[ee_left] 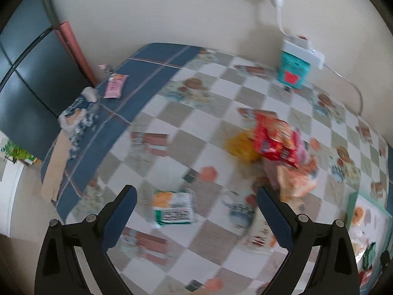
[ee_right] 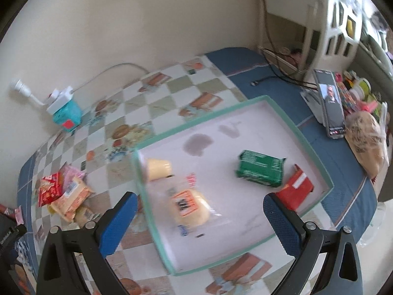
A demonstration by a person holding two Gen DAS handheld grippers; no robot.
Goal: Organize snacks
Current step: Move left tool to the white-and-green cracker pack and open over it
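Observation:
My left gripper (ee_left: 196, 194) is open and empty above the checkered tablecloth; a green-and-orange snack packet (ee_left: 173, 207) lies between its fingers below. A pile of snacks with a red packet (ee_left: 275, 140) and a yellow one (ee_left: 242, 146) lies to its right. My right gripper (ee_right: 200, 202) is open and empty over a white tray with a teal rim (ee_right: 172, 130). In the tray lie a clear-wrapped yellow bun (ee_right: 190, 207), a yellow cup (ee_right: 158, 168), a green packet (ee_right: 260, 168) and a red box (ee_right: 296, 189). The snack pile (ee_right: 63, 191) shows left of the tray.
A teal box with a white power strip on it (ee_left: 293, 67) stands by the wall. A pink packet (ee_left: 115, 86) and a crumpled bag (ee_left: 78, 113) lie on the blue border at left. A phone (ee_right: 330, 103) and a bagged loaf (ee_right: 366, 142) sit right of the tray.

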